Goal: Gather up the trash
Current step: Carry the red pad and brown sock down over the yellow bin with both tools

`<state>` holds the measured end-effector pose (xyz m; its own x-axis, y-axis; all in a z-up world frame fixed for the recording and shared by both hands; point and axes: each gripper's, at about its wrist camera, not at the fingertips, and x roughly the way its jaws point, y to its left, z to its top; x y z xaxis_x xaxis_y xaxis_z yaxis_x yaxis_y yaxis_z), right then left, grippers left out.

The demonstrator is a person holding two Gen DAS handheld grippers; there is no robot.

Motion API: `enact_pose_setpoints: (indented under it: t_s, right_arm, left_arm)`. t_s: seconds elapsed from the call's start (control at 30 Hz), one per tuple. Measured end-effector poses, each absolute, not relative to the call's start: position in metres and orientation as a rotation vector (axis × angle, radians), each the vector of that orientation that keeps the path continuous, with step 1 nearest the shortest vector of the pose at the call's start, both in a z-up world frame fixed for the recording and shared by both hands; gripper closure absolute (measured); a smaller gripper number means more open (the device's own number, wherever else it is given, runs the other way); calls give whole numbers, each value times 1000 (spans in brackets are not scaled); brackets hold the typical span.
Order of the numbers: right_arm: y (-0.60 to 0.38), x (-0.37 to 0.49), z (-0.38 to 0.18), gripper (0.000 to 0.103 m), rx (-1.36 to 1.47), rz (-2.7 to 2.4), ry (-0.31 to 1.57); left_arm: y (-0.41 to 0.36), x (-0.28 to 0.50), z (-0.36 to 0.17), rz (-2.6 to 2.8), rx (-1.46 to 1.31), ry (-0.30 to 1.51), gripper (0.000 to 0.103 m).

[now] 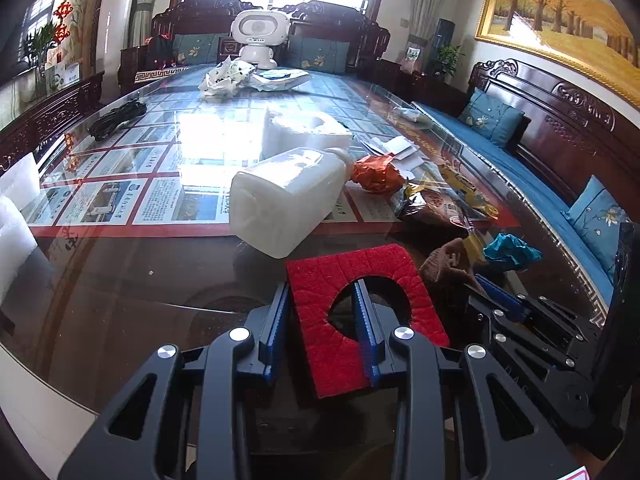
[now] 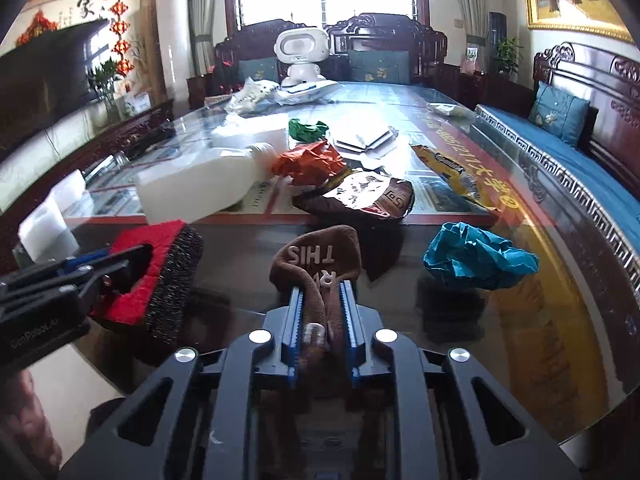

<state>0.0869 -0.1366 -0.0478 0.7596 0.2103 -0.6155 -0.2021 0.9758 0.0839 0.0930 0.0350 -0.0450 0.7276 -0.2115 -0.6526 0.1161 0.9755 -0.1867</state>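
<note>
My left gripper (image 1: pixel 321 284) is shut on a red mat piece (image 1: pixel 352 268) with a round cut-out, held just above the glass table (image 1: pixel 140 280). From the right wrist view the same mat (image 2: pixel 168 264) shows a dark bristly underside, with the left gripper (image 2: pixel 120 264) at its left. My right gripper (image 2: pixel 321 287) is shut on a brown sock (image 2: pixel 316 252) with white letters, whose toe end sticks out forward past the fingers. A crumpled blue paper (image 2: pixel 476 258) lies just to its right, and a brown snack bag (image 2: pixel 368 196) lies beyond it.
A white plastic jug (image 1: pixel 288 196) lies on its side mid-table, beside crumpled orange paper (image 1: pixel 376 174). Further off are a yellow wrapper (image 2: pixel 452 176), a green paper ball (image 2: pixel 308 128), white foam (image 1: pixel 304 128) and a white toy robot (image 1: pixel 260 36). A blue bench (image 2: pixel 560 160) runs along the right.
</note>
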Motion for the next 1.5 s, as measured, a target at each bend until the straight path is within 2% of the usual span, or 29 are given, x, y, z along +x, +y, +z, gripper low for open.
enact_pose_setpoints:
  t_s: [0.03,0.43,0.7,1.1,1.5]
  right_arm:
    - [-138,83,-44,95,10,222,650]
    - [-164,5,19,95,52,257,478]
    - [-185,-75,37,95,42,237,424]
    - [-186,-170,-14,95,30,204,548]
    - [-186,-187,-62,94,34,178,662]
  left_arm:
    - [34,91,-44,-185,-136,732,71]
    - [21,37,-14,-265,-134,672,71]
    - [-5,-26,0,-362,-78,644,71]
    - [-23,-117,-41,-468,-16,727,71]
    - [-28,-135,-96,-491,-4,838,71]
